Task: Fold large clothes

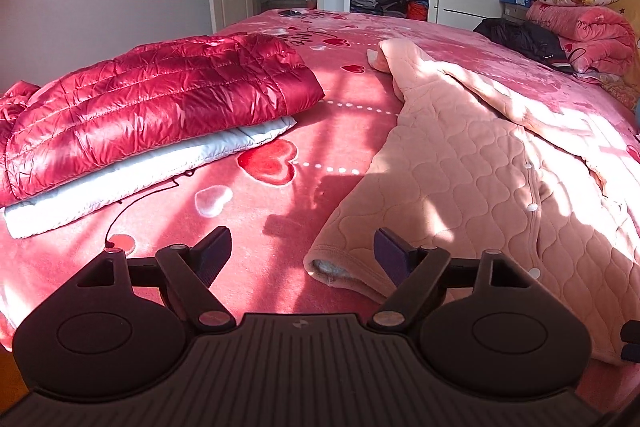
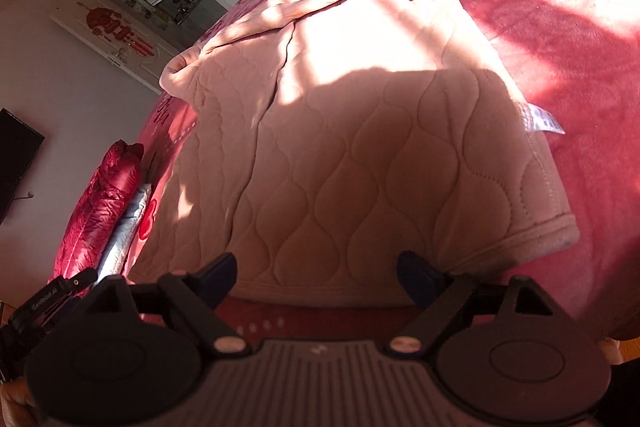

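Item: pink quilted garment (image 1: 472, 163), spread flat on the bed (image 1: 280, 131) beside a folded red jacket (image 1: 160, 99). Likely soft, thick, limp; best taken at hem corners or sleeve cuff (image 1: 332, 267). Left gripper (image 1: 303, 253) and right gripper (image 2: 316, 277): both wide apart, holding nothing.

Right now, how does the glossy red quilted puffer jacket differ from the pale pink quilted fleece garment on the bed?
The glossy red quilted puffer jacket is folded into a compact stack on a light blue-grey garment; the pale pink quilted fleece garment lies spread out, unfolded, directly on the pink heart-print bedspread. The jacket is shiny with straight stitched channels; the fleece is matte with wavy stitching. The jacket lies far from both grippers; the fleece sits just ahead of the open left gripper and right gripper. Both are quilted.
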The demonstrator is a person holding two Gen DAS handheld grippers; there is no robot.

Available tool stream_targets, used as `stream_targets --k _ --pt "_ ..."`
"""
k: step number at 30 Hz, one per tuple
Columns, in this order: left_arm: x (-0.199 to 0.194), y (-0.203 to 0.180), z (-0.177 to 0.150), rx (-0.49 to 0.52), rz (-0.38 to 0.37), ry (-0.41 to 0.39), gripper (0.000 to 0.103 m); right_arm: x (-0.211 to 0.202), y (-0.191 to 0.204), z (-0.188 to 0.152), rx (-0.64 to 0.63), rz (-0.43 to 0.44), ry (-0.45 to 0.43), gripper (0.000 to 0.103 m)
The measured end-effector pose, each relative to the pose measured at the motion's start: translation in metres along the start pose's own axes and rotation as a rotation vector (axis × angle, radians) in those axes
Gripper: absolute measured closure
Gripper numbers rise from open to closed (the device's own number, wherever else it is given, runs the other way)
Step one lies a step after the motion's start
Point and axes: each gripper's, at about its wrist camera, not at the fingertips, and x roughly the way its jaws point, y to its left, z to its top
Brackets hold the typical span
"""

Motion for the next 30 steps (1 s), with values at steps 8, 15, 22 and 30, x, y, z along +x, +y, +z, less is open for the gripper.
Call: stream_targets --k 8,15,22,30 --pt "-0.003 0.011 0.002 -0.034 0.014 0.004 0.005 0.008 0.011 -0.018 0.032 0.019 0.077 0.015" --pt "0.002 0.014 0.000 -0.037 0.028 0.017 0.001 0.015 -0.011 -0.011 0.191 0.032 0.011 0.016" --pt "0.014 0.017 -0.003 -0.062 0.025 0.052 0.000 0.023 -0.007 -0.001 0.203 0.022 -0.069 0.008" --pt "0.033 0.016 -0.004 -0.062 0.013 0.096 0.000 0.035 -0.022 0.023 0.213 -0.008 -0.150 0.036"
